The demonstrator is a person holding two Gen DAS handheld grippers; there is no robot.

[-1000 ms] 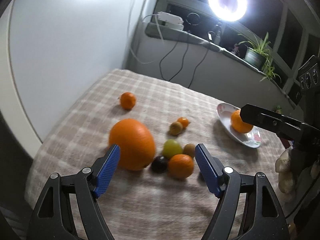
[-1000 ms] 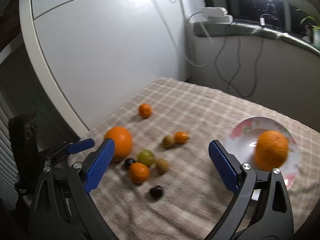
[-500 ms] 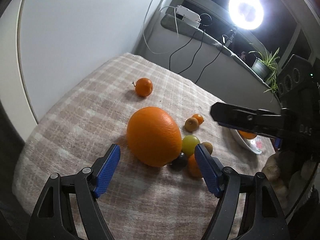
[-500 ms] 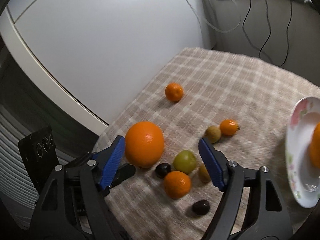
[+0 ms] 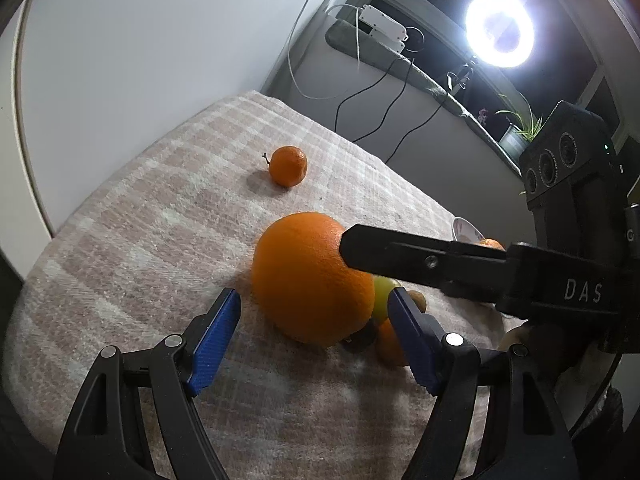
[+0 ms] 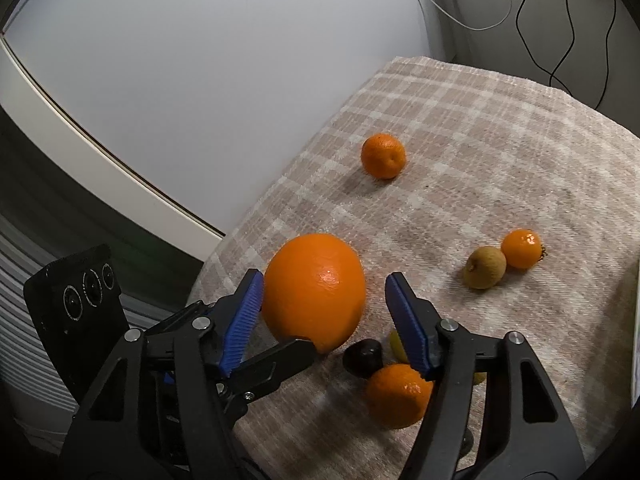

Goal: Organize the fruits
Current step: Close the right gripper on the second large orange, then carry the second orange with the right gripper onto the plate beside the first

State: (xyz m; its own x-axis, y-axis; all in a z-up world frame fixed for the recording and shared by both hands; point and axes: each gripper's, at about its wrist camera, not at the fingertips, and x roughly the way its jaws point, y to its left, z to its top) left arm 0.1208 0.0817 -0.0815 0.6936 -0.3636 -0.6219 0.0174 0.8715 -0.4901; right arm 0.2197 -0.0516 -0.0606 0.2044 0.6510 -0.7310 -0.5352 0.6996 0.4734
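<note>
A big orange (image 6: 314,292) sits on the checked cloth of the table (image 6: 480,128), low and centre in both views. The right gripper (image 6: 324,316) has its blue pads spread to either side of the orange, not clearly touching it. The left gripper (image 5: 314,334) is spread as well, just in front of the same fruit, and one black finger of the right gripper crosses the left view from the right. Crowded against the orange on its lower right are a dark plum (image 6: 362,358), a yellow-green fruit (image 5: 384,292) and a small orange (image 6: 398,396), partly hidden behind the pads. A tangerine (image 6: 383,156) lies well apart toward the top; a kiwi (image 6: 484,267) touches a tiny orange (image 6: 521,249) at right.
</note>
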